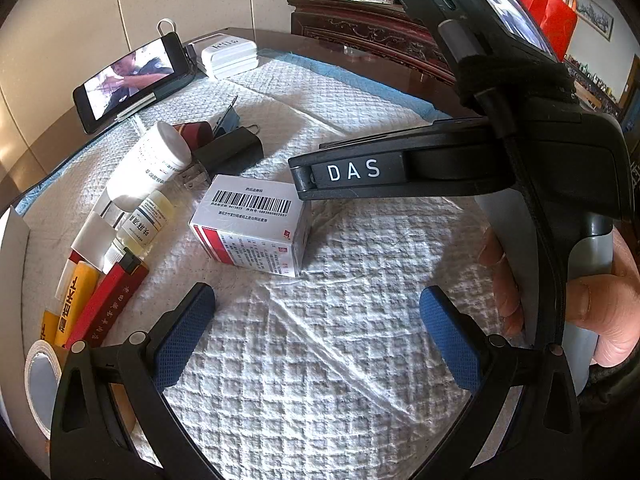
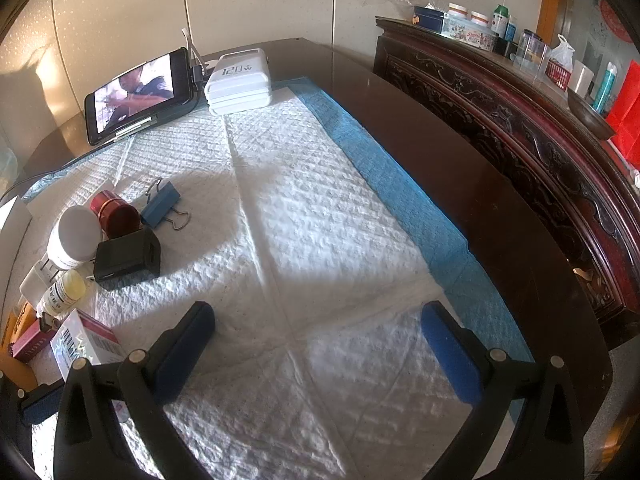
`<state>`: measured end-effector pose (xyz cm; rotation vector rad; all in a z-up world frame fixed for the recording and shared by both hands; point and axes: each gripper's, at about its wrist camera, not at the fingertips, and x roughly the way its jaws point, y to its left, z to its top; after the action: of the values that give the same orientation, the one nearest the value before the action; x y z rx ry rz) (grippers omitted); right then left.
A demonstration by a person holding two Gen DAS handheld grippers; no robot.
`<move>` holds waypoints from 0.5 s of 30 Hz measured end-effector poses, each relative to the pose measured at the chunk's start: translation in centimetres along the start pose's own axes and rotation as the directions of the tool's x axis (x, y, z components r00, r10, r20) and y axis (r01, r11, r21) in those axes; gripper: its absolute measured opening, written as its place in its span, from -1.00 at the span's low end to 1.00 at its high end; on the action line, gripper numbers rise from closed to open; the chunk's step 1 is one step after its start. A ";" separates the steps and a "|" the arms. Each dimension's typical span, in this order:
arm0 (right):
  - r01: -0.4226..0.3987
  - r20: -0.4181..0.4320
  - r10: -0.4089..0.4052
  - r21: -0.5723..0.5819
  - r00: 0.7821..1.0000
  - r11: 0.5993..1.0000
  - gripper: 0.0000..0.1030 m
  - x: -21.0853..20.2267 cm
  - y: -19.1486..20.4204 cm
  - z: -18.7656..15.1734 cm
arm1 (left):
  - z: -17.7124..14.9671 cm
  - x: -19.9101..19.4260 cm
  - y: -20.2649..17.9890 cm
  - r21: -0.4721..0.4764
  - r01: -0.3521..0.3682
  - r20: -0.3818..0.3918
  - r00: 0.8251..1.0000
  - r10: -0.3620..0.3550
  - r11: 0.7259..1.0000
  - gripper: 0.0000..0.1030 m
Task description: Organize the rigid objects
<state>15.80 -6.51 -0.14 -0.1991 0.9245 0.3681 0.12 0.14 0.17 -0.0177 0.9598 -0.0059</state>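
Observation:
A white and red medicine box [image 1: 252, 224] with a barcode lies on the white pad [image 1: 340, 340], just ahead of my left gripper [image 1: 316, 332], which is open and empty. The right gripper's body [image 1: 460, 168] reaches in from the right, its tip beside the box's far right corner. In the right wrist view my right gripper [image 2: 318, 344] is open and empty over bare pad; the box [image 2: 86, 344] is at its lower left. A white bottle [image 1: 150, 162], small yellow vial [image 1: 150, 220], black charger [image 1: 228, 152], red cylinder [image 1: 196, 132] and blue binder clip [image 2: 162, 204] are grouped at left.
A red lighter [image 1: 108, 304], yellow item [image 1: 74, 300] and tape roll [image 1: 42, 380] lie at the left edge. A phone [image 1: 132, 80] playing video and a white power bank [image 2: 240, 82] stand at the back. A carved dark cabinet [image 2: 540, 140] borders the table's right side.

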 end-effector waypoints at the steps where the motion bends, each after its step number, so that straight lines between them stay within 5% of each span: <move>1: 0.000 0.000 0.000 0.000 1.000 1.000 1.00 0.0 0.0 0.0 | 0.0 0.0 0.0 0.000 0.000 0.000 1.000 0.000 1.000 0.99; 15: 0.000 0.000 0.000 0.000 1.000 1.000 1.00 0.0 -0.1 0.0 | 0.0 0.0 0.0 0.000 0.000 0.000 1.000 0.000 1.000 0.99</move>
<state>15.85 -6.58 -0.12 -0.1992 0.9242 0.3682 0.12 0.14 0.17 -0.0177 0.9597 -0.0060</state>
